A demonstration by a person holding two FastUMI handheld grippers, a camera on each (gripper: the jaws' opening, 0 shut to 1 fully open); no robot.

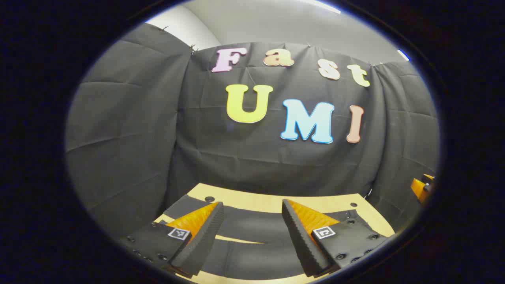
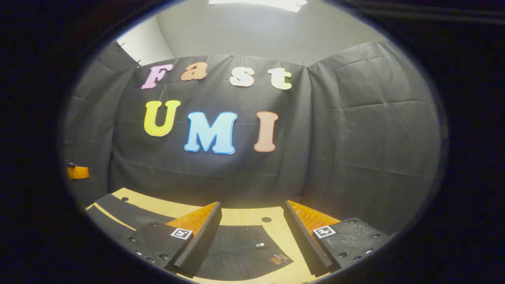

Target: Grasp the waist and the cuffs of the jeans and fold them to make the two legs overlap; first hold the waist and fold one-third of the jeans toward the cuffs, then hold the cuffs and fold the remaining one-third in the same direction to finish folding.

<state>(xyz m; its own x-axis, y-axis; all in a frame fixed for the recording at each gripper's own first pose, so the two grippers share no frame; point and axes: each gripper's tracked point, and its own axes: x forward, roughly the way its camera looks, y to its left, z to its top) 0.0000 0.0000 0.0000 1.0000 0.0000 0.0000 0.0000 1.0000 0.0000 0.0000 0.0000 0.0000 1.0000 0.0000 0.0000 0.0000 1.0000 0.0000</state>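
We see the jeans [image 2: 240, 252] lying flat on the worktop [image 1: 268, 203], dark against the light wood, not yet folded as far as we can tell. In the right gripper view the waist end, with a button and a small patch, lies just under and between the fingers of the right hand-held gripper [image 2: 252, 236], so this hand is the nearer one to the waist. In the left gripper view two dark legs [image 1: 244, 227] run across the picture under the left hand-held gripper [image 1: 252, 232], with a thin strip of worktop between them, so we judge the left hand is nearer to the cuffs, though the cuffs themselves we cannot make out. The long axis of the jeans therefore goes from side to side, from one hand to the other. Both hand-held grippers hang above the cloth with the fingers spread wide, and they hold nothing. For the coming move we think each hand must go down to its own end, then bring one leg over the other leg.
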